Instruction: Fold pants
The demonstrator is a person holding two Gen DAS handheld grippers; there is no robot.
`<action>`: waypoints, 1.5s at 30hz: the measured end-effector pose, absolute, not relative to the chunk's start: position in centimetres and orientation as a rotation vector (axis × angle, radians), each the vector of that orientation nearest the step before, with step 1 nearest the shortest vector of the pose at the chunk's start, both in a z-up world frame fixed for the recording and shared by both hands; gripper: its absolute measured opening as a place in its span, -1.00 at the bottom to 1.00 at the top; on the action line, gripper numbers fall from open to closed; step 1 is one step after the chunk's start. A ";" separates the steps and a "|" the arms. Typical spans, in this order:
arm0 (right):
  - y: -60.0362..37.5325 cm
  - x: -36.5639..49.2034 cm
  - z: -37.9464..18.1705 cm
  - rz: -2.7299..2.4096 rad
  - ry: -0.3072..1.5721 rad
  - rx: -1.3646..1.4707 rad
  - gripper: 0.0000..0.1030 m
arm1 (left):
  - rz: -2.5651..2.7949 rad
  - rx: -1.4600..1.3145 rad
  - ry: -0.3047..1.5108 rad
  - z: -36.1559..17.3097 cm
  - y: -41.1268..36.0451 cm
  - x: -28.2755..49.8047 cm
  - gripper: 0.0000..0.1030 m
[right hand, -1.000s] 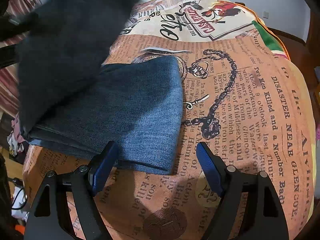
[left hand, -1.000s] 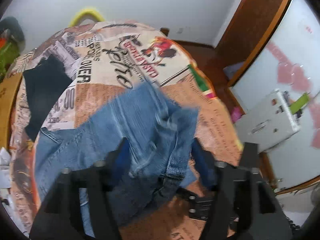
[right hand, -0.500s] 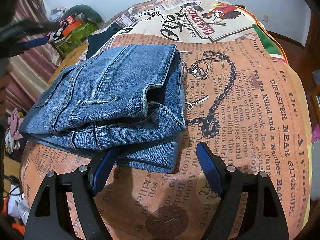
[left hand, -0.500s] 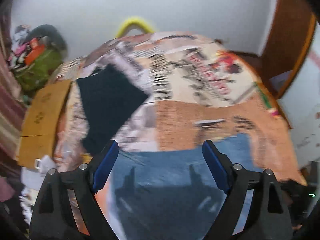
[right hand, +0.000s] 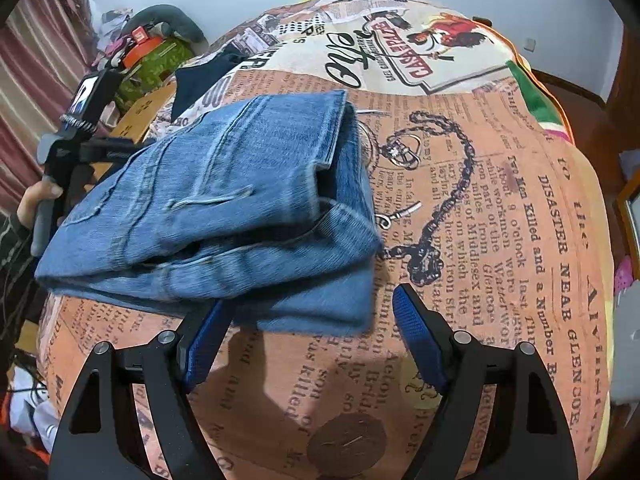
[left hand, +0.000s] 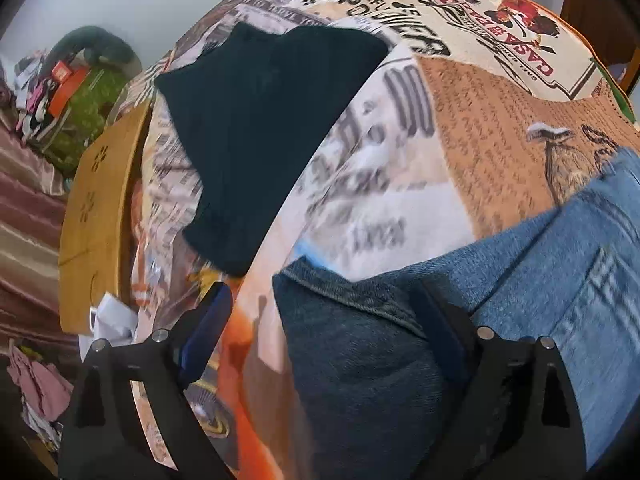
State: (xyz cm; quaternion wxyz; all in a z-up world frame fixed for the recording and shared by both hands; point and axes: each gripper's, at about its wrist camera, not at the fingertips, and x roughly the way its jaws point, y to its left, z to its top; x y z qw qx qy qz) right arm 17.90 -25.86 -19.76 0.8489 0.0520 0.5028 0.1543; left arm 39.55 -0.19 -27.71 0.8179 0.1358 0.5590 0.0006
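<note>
Blue jeans (right hand: 224, 208) lie folded in a thick stack on the newspaper-print bedspread (right hand: 500, 240). My right gripper (right hand: 308, 336) stands open at the stack's near edge, its blue pads (right hand: 416, 336) either side of the hem without pressing on it. In the left wrist view the jeans (left hand: 540, 280) fill the lower right. My left gripper (left hand: 322, 330) points down over their dark end; its jaws are opening wide, with the denim corner between them and no pad touching it. A hand (right hand: 36, 196) holds the left tool beyond the stack's left end.
A dark folded garment (left hand: 272, 132) lies further back on the bed. A wooden board (left hand: 100, 208) stands off the bed's left side, with a green bag (right hand: 156, 64) and clutter beyond. A wall runs behind the bed.
The left gripper let go of the jeans' upper layer, which now lies folded over the stack. It then swung down to the stack's left end with its jaws wider. The right gripper stayed put.
</note>
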 end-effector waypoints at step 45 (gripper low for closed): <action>-20.4 27.0 -16.5 0.454 0.937 0.152 0.51 | -0.252 0.048 1.148 -21.7 -1.3 38.2 0.90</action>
